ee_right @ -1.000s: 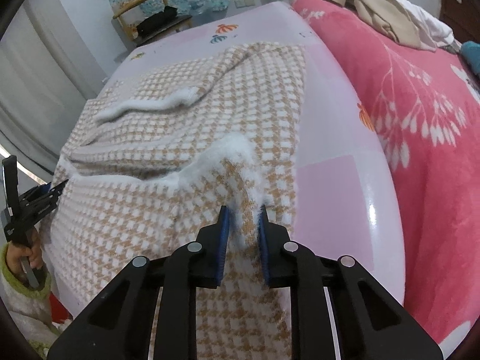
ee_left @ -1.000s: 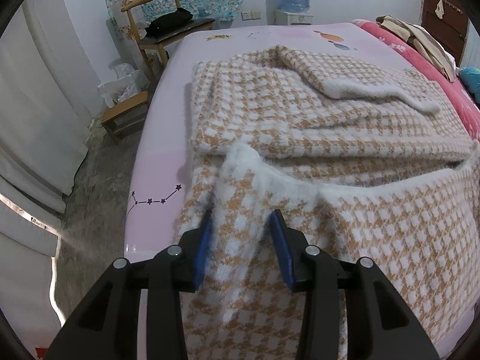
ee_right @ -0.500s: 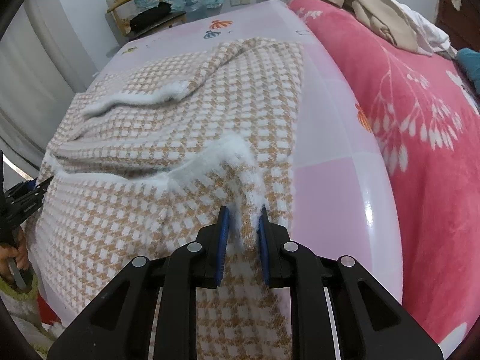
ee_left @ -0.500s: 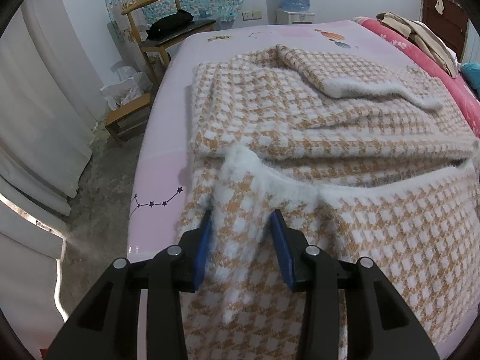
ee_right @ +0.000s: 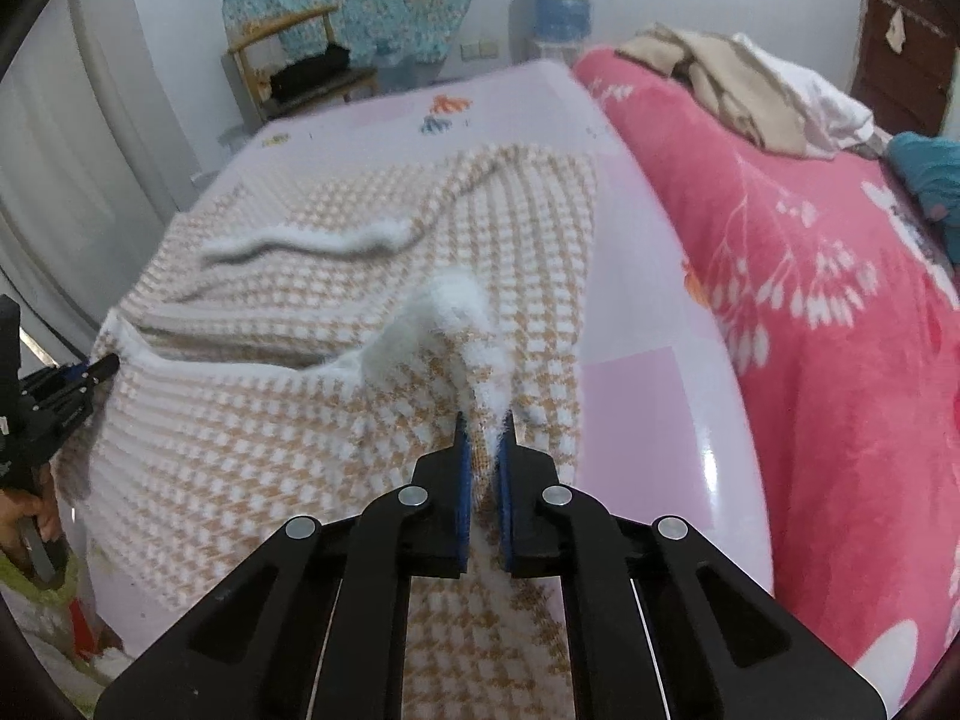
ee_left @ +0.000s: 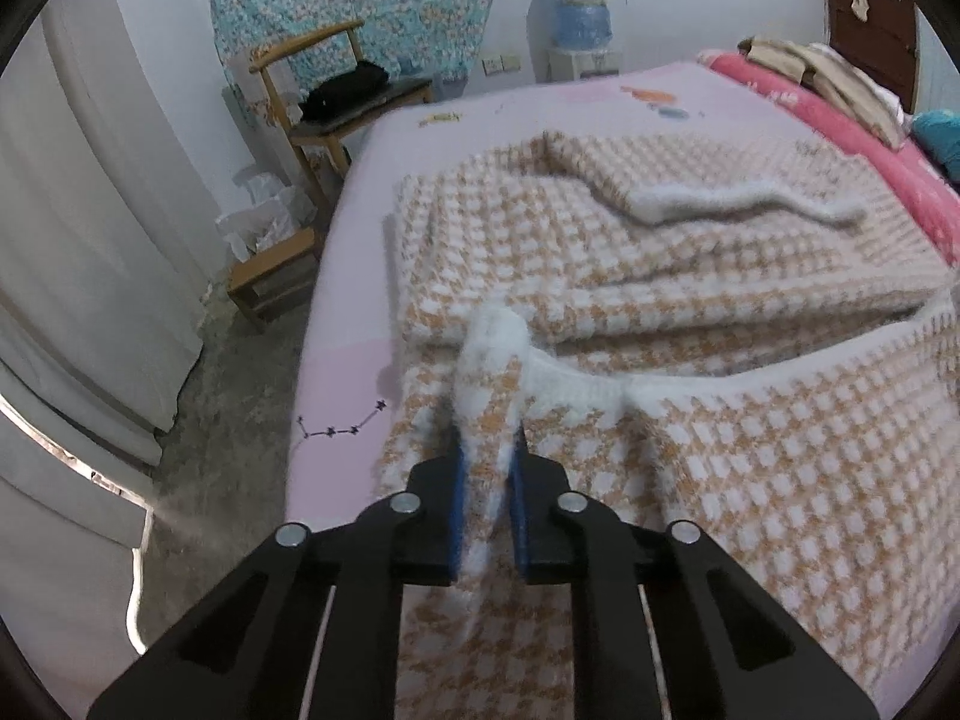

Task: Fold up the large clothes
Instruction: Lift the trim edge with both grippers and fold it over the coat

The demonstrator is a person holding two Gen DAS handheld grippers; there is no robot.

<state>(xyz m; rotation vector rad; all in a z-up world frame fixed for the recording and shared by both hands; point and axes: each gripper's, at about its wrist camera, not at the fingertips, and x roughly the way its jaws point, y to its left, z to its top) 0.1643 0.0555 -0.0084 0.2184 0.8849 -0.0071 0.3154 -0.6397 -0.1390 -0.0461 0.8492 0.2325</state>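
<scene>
A: Left wrist view. left gripper (ee_left: 486, 468) has just closed; its pads are clamped on the near hem of the houndstooth garment (ee_left: 690, 276), at the corner nearest the bed's left side. White fuzzy trim bunches up just past the fingertips.

B: Where's the garment?

A: Flat on the pink bed sheet (ee_left: 354, 312), near end hanging over the bed edge toward the camera. One sleeve (ee_left: 738, 204) is already folded across the body. I'd say the side folds are done; the bottom-to-top fold is left.

B: Right wrist view?

A: right gripper (ee_right: 485, 462) has also just closed, pinching the same hem at the opposite corner, near the red blanket (ee_right: 840, 312). The left gripper shows at the far left edge of this view, a hand (ee_right: 27, 510) under it.

B: Orientation?

A: Long axis runs away from the camera, along the bed. The hem is nearest; the far end points toward the wooden chair (ee_right: 294, 60). I can't confirm a collar there. Next move is likely to lift both corners and carry them to the far end.
</scene>
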